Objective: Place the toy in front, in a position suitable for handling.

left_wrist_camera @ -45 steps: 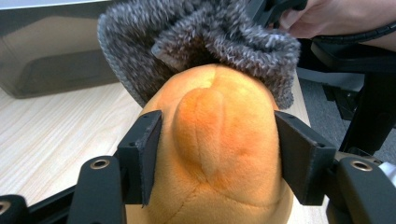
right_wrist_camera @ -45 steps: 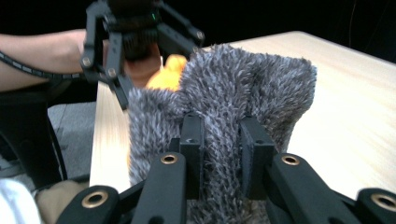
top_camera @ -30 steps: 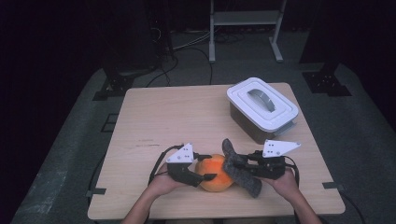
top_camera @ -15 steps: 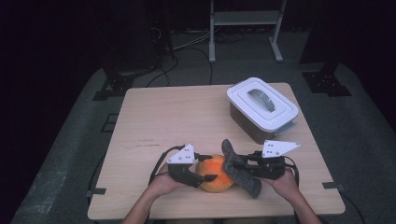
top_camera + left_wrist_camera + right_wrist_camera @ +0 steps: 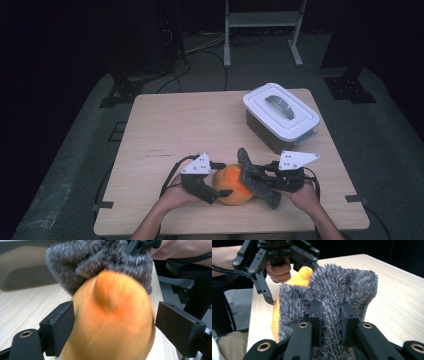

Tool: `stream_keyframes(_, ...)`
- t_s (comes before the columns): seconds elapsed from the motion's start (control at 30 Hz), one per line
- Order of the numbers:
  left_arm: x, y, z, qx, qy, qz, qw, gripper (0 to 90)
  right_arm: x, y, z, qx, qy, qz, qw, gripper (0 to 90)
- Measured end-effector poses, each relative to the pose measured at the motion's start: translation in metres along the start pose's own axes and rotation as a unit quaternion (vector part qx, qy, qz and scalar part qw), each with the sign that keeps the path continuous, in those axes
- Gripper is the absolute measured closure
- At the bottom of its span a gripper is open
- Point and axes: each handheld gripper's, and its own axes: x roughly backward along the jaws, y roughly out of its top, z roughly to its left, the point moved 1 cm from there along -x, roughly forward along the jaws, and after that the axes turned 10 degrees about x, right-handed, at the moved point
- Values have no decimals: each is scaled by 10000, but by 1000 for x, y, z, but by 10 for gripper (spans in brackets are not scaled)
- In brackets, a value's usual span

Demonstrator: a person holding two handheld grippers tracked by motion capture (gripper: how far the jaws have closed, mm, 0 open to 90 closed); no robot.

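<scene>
A round, soft orange thing [image 5: 231, 186] lies near the table's front edge, with a grey fuzzy cloth [image 5: 256, 181] draped against its right side. My left gripper [image 5: 223, 179] straddles the orange thing [image 5: 112, 320] from the left, its jaws spread wide on either side; the thing looks blurred between them. My right gripper [image 5: 263, 175] comes in from the right, and its jaws [image 5: 330, 317] are shut on a fold of the grey cloth [image 5: 332, 295]. Behind the cloth in the right gripper view, the orange thing [image 5: 299, 277] peeks out in front of the left gripper [image 5: 293, 282].
A grey bin with a white handled lid [image 5: 280, 112] stands at the back right of the wooden table [image 5: 175, 125]. Dark floor, cables and stand legs surround the table. The table's left and middle show bare wood.
My left gripper has edged slightly to the right around the orange thing. The right gripper and the grey cloth have hardly moved.
</scene>
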Motion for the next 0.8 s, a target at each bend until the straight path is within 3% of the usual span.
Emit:
stream_keyframes(0.1, -4, -5, 4, 155, -5, 62, 9999, 129, 2, -2, -3, -88, -44, -16, 10000, 736)
stream_keyframes(0.13, -3, -5, 3, 75, 52, 49, 9999, 260, 2, 0, -4, -111, -49, -9, 9999, 737)
stream_keyframes(0.2, 0, -2, 2, -26, 132, 69, 9999, 350, 4, 5, -2, -72, -92, -69, 9999, 738)
stream_keyframes(0.27, 1, 2, -1, -121, 171, 97, 9997, 403, 6, 13, 0, -60, -76, -323, 9994, 738)
stream_keyframes(0.33, -1, 4, -4, -170, 225, 107, 9995, 410, 5, 23, 4, 2, -37, -515, 9987, 738)
stream_keyframes(0.43, -2, 6, -7, -253, 270, 145, 9992, 413, 2, 26, 8, 90, -39, -507, 9987, 738)
stream_keyframes(0.47, -1, 7, -9, -349, 345, 185, 9986, 427, -3, 23, 10, 156, -16, -364, 9992, 738)
stream_keyframes(0.57, 6, 10, -6, -219, 358, 61, 9991, 431, -2, 17, 5, 30, -29, -332, 9994, 738)
stream_keyframes(0.73, 13, 7, -1, -161, 424, 117, 9989, 430, -10, -5, -1, -320, 48, -59, 9995, 736)
stream_keyframes(0.8, 15, 8, 1, -114, 403, 84, 9991, 430, -9, 1, 1, -231, -23, -120, 9997, 736)
